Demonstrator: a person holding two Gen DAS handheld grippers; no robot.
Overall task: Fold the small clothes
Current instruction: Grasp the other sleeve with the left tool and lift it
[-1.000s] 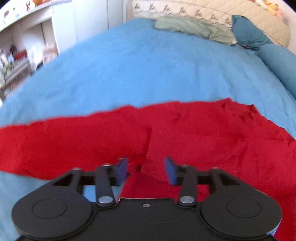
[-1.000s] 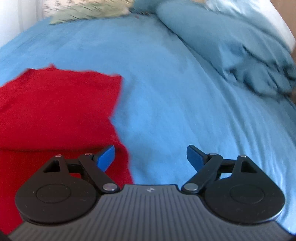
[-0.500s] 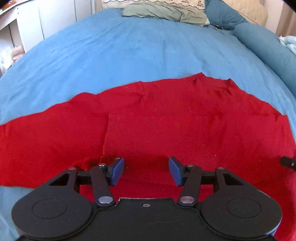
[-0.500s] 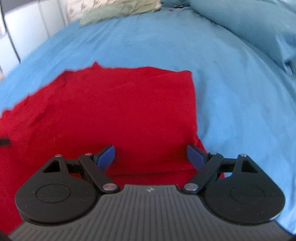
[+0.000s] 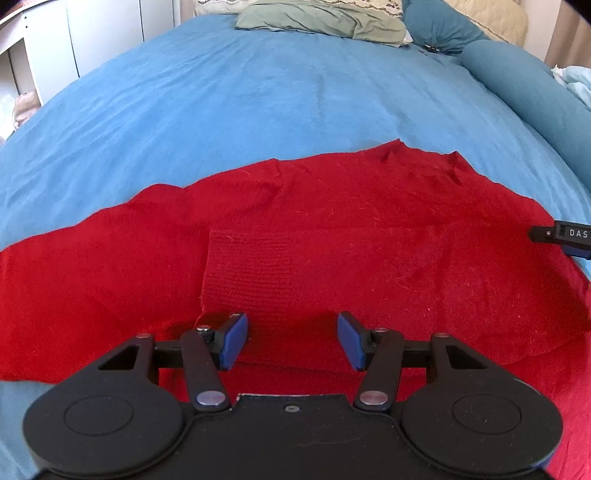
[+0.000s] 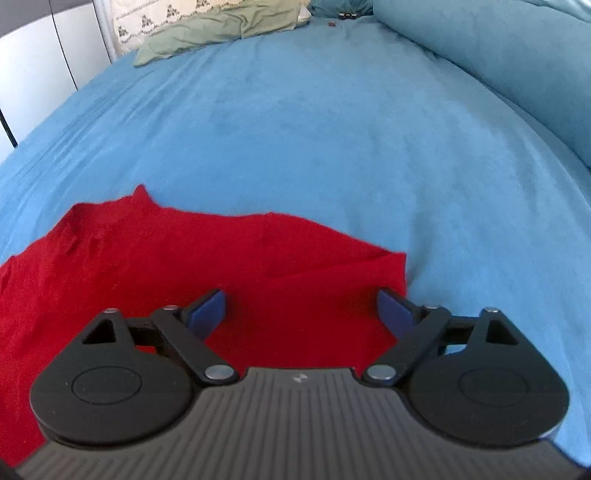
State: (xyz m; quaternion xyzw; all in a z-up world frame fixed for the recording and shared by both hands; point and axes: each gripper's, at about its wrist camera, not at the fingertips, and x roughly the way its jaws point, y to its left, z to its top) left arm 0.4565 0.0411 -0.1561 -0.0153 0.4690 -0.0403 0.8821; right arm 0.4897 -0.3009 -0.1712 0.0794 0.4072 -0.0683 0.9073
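A red knitted garment (image 5: 332, 236) lies spread on the blue bedspread (image 5: 258, 103), with a ribbed sleeve or cuff folded across its middle. My left gripper (image 5: 291, 339) hovers low over the near part of the folded ribbed piece, jaws open with only cloth beneath them. The right gripper's tip (image 5: 561, 236) shows at the far right edge of the left wrist view. In the right wrist view my right gripper (image 6: 303, 310) stands open wide above the red garment (image 6: 184, 266) near its right-hand corner, where a fold lies.
A green folded cloth (image 5: 321, 22) and patterned pillows lie at the head of the bed. A teal bolster (image 5: 524, 85) and rumpled blue bedding (image 6: 498, 48) run along the right side. White cupboards (image 5: 74, 40) stand to the left.
The right gripper has swung left from over bare bedspread to above the garment's right corner. The left gripper shifted over the ribbed folded piece and sank slightly. Both stayed open.
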